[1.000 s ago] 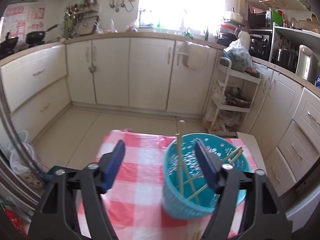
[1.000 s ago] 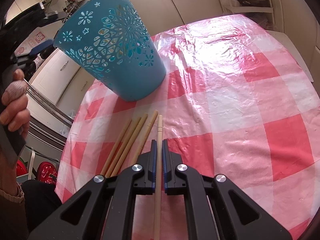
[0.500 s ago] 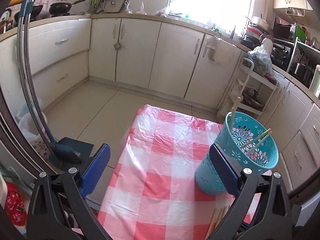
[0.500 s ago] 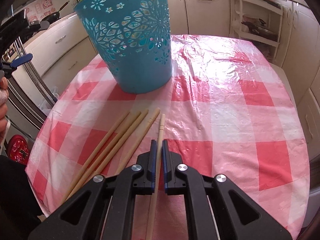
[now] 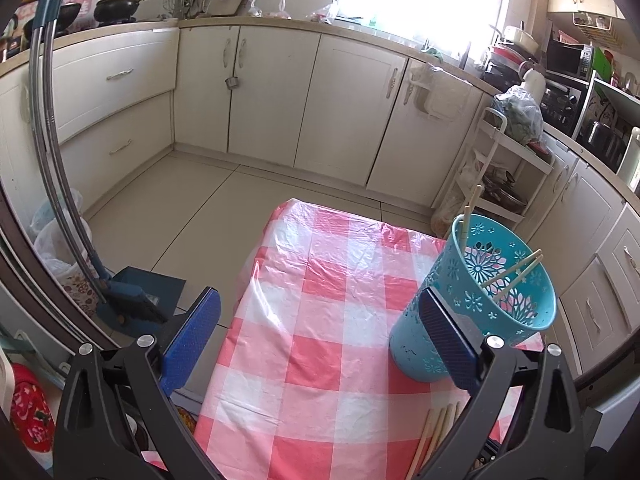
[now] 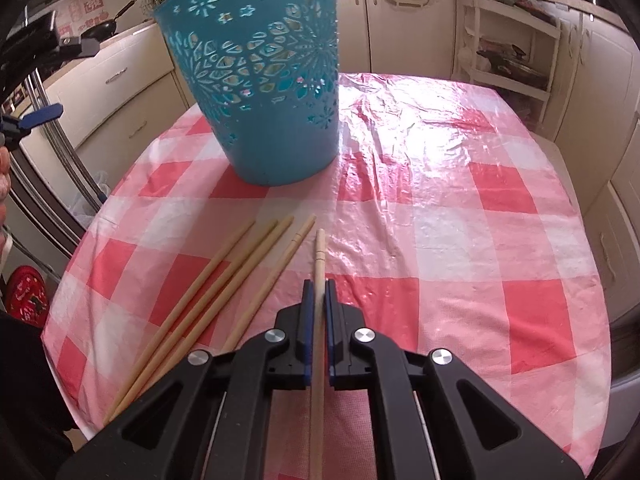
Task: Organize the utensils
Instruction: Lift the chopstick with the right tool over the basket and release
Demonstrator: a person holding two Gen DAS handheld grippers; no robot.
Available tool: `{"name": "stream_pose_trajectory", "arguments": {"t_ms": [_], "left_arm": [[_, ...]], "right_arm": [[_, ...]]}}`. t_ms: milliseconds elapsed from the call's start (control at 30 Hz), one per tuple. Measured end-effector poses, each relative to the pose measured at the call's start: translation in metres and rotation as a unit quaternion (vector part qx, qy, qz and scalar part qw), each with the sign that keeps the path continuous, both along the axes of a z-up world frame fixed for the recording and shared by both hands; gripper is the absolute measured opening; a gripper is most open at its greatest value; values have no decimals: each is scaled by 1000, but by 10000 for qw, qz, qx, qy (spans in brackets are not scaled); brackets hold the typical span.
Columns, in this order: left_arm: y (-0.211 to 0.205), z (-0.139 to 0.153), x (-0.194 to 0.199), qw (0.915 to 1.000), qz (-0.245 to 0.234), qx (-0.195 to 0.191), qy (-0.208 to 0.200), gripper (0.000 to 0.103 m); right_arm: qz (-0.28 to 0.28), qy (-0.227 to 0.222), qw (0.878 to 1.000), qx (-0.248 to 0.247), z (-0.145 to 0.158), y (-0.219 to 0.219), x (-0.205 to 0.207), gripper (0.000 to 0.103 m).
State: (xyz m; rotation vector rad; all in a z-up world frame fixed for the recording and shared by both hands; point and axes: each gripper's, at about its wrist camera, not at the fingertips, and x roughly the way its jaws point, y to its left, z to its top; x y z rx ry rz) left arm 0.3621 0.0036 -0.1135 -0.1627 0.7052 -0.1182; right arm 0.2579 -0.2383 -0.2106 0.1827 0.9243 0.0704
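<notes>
A teal perforated basket (image 6: 260, 80) stands upright on the red-and-white checked tablecloth (image 6: 440, 220); in the left wrist view the basket (image 5: 480, 312) holds several wooden chopsticks (image 5: 516, 272). My right gripper (image 6: 316, 300) is shut on one wooden chopstick (image 6: 319, 256), held low over the cloth and pointing toward the basket. Several more chopsticks (image 6: 224, 280) lie on the cloth just to its left; they also show in the left wrist view (image 5: 436, 428). My left gripper (image 5: 320, 340) is open and empty, raised above the table's left side, its right finger (image 5: 448, 340) in front of the basket.
Cream kitchen cabinets (image 5: 280, 92) ring the tiled floor. A white trolley rack (image 5: 504, 168) stands beyond the table's far right corner. A blue dustpan and brush (image 5: 132, 304) sit on the floor left of the table. The table's left edge (image 5: 244, 292) drops off.
My left gripper pulled back and left from around the basket, which now stands upright apart from it. My right gripper kept hold of the chopstick, with little movement.
</notes>
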Motion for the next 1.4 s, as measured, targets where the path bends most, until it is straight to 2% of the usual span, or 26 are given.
{"name": "stream_pose_trajectory", "arguments": {"t_ms": [167,300,433,500,633,1000,1233,1400], "left_arm": [[-2,-1,2,10000,-31,-13,72,95],[-2,-5,5,9999,-35,-42,147,95],[-5,-13,8,9997,-13,68,215,95],[-3,-17,11,9995,-66,-55,314,95],[-1,-15,11,9997,-2,-53,251,95],[4,-19,15,9993,121,-105,345,95],[9,-21,17,9988,244,-183,394,95],[6,-23,17,9987,250,-137,415,95]], "right_arm": [[-375,106,9960,798,-2,-27,-6,6],[-596,-23,9880,1428,2,-46,-13,6],[-677,-235,9814,1782,14,-55,-18,6],[-681,-323,9783,1931,20,-59,-20,6],[-700,-494,9711,2229,31,-61,-20,6],[-585,-952,9559,2718,69,-61,-17,6],[-300,-1548,9485,2748,122,-52,-4,6],[-173,-1913,9397,2830,155,-43,27,6]]}}
